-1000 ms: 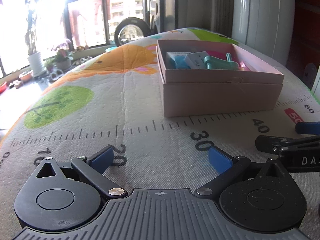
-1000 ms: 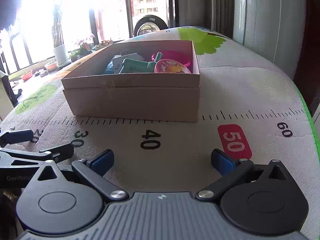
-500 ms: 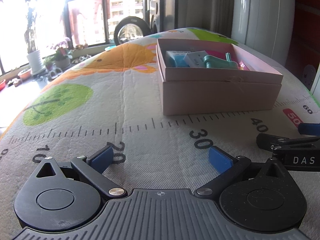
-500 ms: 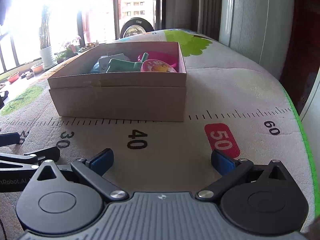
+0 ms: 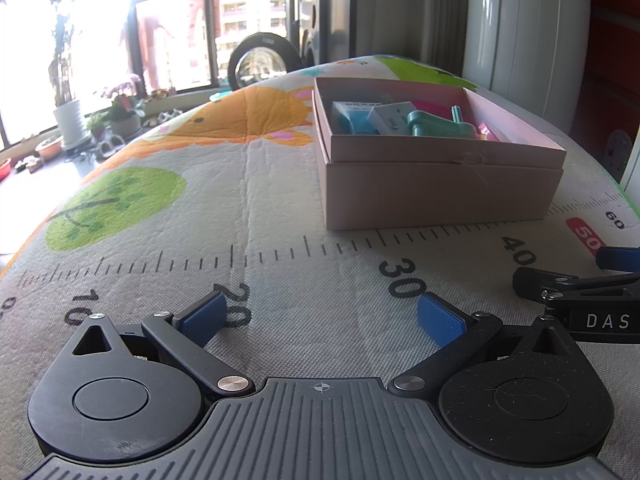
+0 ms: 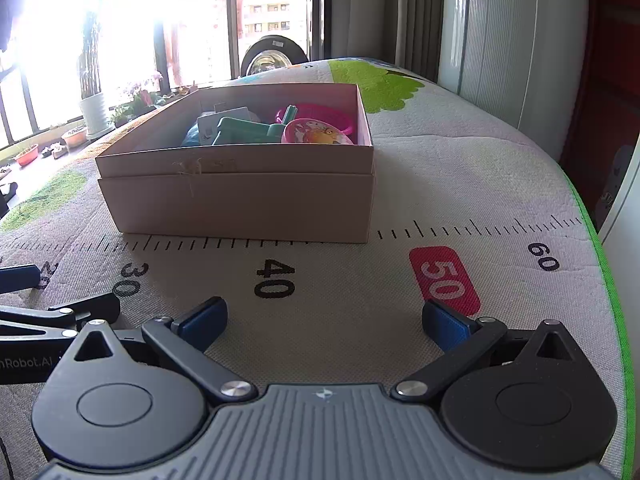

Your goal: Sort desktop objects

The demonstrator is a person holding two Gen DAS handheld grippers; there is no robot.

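Observation:
A pink cardboard box stands on the printed mat. Inside it lie a blue packet, a white card-like item, a teal tool and a pink round lid with a cartoon print. My left gripper is open and empty, low over the mat near the "20" and "30" marks, short of the box. My right gripper is open and empty near the "40" and "50" marks, in front of the box. Each gripper shows at the edge of the other's view.
The mat carries a ruler print, a green tree and an orange animal. Its green edge drops off at the right. Windows, potted plants and a washing machine door lie beyond the far end.
Both grippers stay open. The right wrist view has swung a little, so the box shifted sideways in it and then back. The left view is almost unchanged.

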